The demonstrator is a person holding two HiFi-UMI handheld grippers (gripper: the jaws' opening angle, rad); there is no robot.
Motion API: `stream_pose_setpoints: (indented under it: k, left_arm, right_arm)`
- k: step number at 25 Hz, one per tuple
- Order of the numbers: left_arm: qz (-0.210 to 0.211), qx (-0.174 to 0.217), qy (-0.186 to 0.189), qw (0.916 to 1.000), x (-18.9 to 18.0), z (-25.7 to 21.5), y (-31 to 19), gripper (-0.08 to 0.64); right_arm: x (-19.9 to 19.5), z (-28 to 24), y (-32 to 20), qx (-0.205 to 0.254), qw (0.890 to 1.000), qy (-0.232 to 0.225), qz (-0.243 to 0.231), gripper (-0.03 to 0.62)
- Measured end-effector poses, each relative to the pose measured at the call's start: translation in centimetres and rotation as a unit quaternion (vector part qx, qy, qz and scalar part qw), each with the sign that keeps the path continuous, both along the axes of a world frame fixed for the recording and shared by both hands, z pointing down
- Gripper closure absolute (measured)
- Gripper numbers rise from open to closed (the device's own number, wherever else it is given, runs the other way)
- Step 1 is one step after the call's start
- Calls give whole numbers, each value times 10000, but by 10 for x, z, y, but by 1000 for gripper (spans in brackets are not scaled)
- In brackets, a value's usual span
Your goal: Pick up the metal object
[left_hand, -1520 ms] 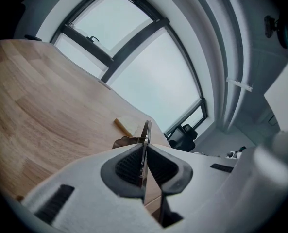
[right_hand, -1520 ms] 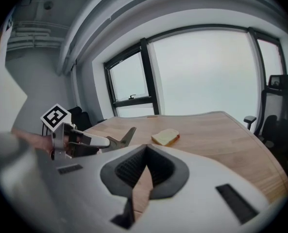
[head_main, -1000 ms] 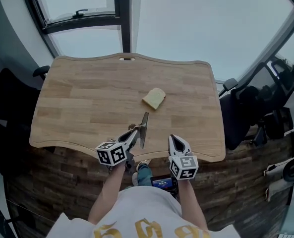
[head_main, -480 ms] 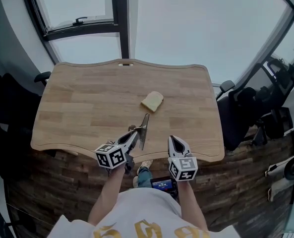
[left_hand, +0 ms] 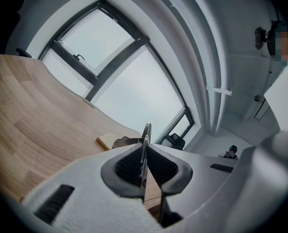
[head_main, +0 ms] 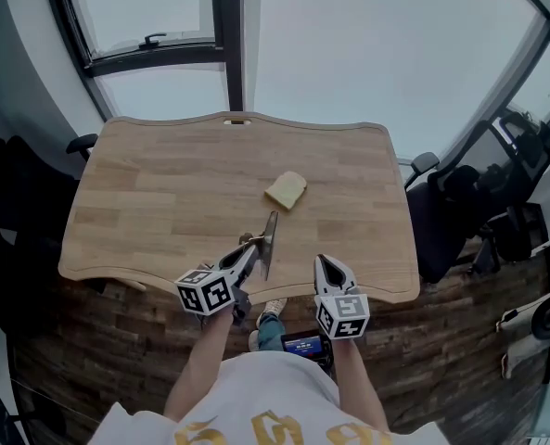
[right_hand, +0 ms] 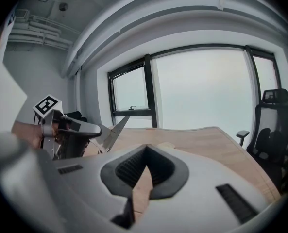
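The metal object [head_main: 268, 242] is a thin flat blade. It is held off the wooden table [head_main: 163, 184] near the front edge and points toward the bread slice [head_main: 287, 191]. My left gripper [head_main: 249, 251] is shut on the blade's near end. In the left gripper view the blade [left_hand: 144, 147] stands edge-on between the pads, with the bread slice [left_hand: 106, 141] beyond it. My right gripper [head_main: 327, 263] hovers over the table's front edge, just right of the blade, shut on nothing. The right gripper view shows the left gripper [right_hand: 68, 128] and the blade [right_hand: 112, 132] at its left.
Dark office chairs stand right [head_main: 479, 202] and left [head_main: 15, 184] of the table. Large windows lie beyond the far edge. A small lit screen [head_main: 302, 344] sits below the front edge, near the person's feet.
Nearly nothing: the head view has shifted slightly, and both grippers stay where they were, the left still holding the blade.
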State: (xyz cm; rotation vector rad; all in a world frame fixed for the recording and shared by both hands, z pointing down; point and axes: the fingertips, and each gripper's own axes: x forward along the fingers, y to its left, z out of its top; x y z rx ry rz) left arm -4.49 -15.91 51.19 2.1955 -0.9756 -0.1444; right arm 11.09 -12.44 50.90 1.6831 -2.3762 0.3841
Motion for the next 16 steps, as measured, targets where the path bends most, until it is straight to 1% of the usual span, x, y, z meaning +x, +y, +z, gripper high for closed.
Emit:
stream_pose_setpoints:
  k: [16]
  left_arm:
    - [-42,-52,50,10000,-2,2,3,522]
  right_arm:
    - [5,6,5,-64,10000,33,10,581]
